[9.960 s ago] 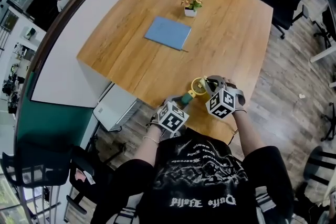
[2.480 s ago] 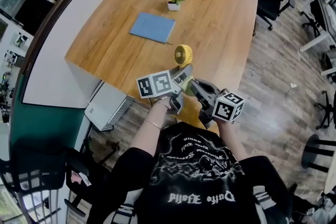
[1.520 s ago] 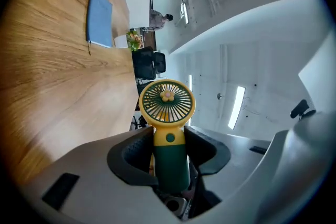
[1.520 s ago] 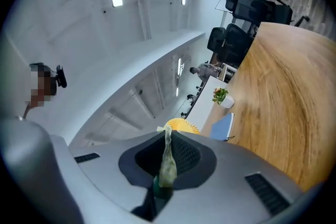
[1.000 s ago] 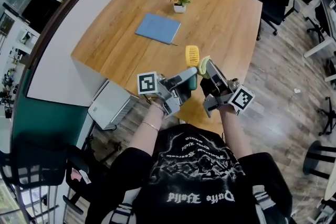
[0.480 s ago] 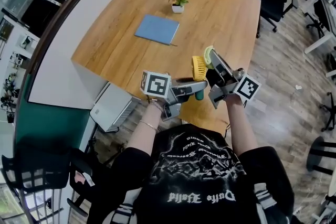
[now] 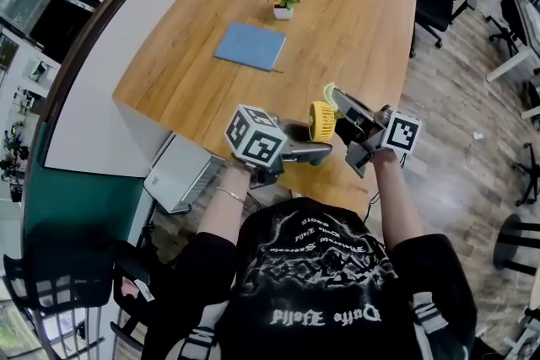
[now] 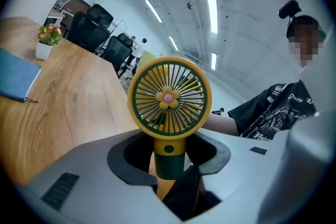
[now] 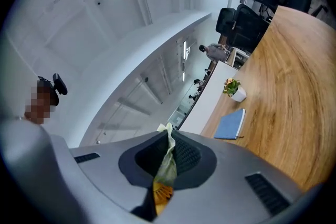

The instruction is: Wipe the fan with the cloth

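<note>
At our left gripper (image 8: 169, 162): clamped on yellow-green plastic fan (image 8: 169, 99), by its handle.
At our right gripper (image 9: 167, 152): pinches pale-green cloth (image 9: 168, 168), just right of fan's head.

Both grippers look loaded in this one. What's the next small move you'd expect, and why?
Probably ease the right gripper sideways so the cloth pinched in it presses onto the grille of the fan, then stroke across. The left gripper holds the fan by its handle, head upright, and the cloth sits right beside the head. Contact between them is not clearly visible.
</note>
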`<state>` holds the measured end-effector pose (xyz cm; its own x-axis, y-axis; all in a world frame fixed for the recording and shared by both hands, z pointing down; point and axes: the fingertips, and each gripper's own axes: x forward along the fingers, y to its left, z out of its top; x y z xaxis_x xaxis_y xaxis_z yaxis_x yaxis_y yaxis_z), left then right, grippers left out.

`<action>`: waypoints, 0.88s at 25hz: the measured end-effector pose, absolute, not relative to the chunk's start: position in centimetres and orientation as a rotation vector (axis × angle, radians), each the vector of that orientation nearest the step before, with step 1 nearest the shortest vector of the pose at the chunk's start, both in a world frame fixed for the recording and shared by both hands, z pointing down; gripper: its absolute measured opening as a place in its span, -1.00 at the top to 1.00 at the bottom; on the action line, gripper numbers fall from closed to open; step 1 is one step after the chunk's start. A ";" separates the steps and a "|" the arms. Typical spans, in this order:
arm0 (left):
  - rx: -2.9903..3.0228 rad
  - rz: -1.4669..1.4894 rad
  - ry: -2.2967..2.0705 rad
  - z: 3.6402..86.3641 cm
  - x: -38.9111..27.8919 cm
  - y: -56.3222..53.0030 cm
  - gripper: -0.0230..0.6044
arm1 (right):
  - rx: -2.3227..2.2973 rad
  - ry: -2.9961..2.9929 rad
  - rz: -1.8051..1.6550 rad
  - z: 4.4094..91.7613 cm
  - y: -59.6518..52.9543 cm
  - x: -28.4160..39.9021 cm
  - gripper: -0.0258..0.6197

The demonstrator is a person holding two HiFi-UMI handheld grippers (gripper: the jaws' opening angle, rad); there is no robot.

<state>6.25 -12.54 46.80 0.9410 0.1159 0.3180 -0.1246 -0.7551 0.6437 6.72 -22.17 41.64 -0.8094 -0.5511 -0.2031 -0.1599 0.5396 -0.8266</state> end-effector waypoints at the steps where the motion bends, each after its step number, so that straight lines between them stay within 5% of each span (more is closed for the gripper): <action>1: 2.394 0.453 -0.007 47.0 6.1 -12.4 0.29 | -0.573 2.348 -1.208 41.9 -21.9 6.6 0.85; 22: 2.313 0.319 -0.225 48.1 2.7 -15.0 0.29 | -0.443 2.274 -1.370 44.6 -17.3 3.2 0.85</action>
